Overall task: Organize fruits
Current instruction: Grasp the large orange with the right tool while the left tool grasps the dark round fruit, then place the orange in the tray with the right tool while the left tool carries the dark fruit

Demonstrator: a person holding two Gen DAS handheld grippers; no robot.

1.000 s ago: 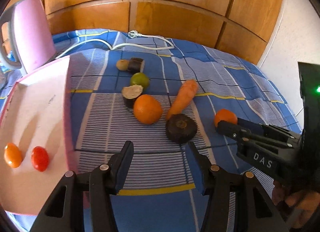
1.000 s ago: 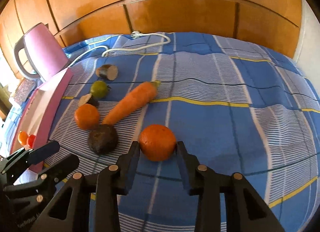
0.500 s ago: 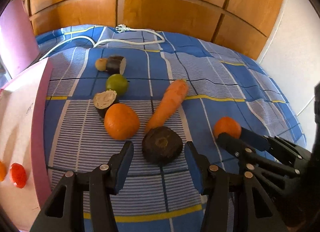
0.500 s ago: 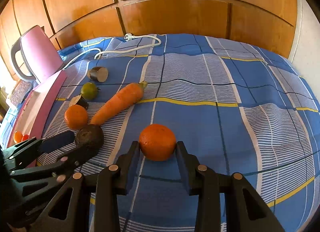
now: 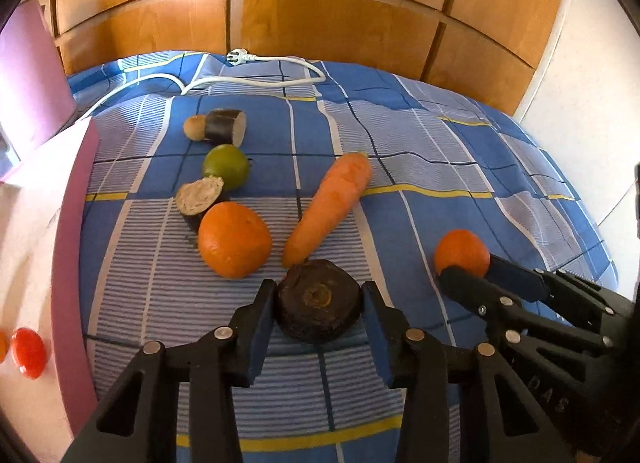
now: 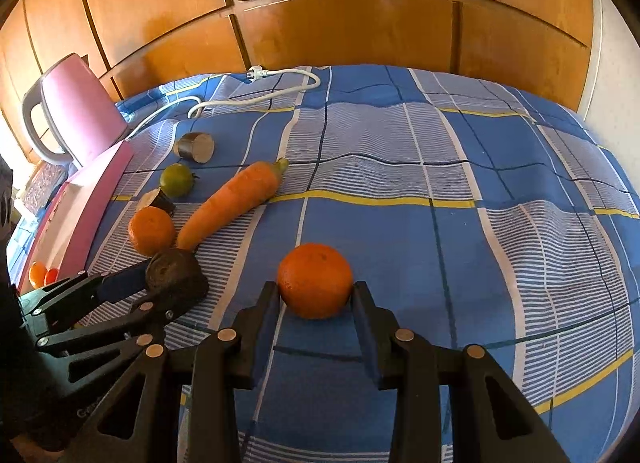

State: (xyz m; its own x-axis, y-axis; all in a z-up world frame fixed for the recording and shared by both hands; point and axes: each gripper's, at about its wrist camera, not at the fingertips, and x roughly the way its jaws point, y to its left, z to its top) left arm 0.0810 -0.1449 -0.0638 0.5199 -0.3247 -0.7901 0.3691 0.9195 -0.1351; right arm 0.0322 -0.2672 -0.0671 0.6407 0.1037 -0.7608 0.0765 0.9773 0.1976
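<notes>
A dark round root (image 5: 318,311) lies on the blue checked cloth (image 5: 440,167). My left gripper (image 5: 318,301) has it between its jaws, which are closing, with both pads touching its sides. The right wrist view shows the same gripper (image 6: 160,289) on the root (image 6: 176,275). My right gripper (image 6: 315,295) is shut on an orange (image 6: 315,281) that rests on the cloth; the left wrist view also shows this orange (image 5: 460,251). A second orange (image 5: 234,239), a carrot (image 5: 328,207) and a green fruit (image 5: 226,167) lie just beyond the root.
A pink tray (image 5: 72,263) at the left holds a red tomato (image 5: 28,351) and a small orange one. Two cut aubergine pieces (image 5: 200,197) (image 5: 226,127) lie near the green fruit. A pink kettle (image 6: 76,107) and a white cable (image 5: 260,81) sit at the back, before wooden panels.
My left gripper came forward and to the right, away from the tray, until the dark root sat between its fingers, then narrowed onto it. The right gripper and its orange stayed put.
</notes>
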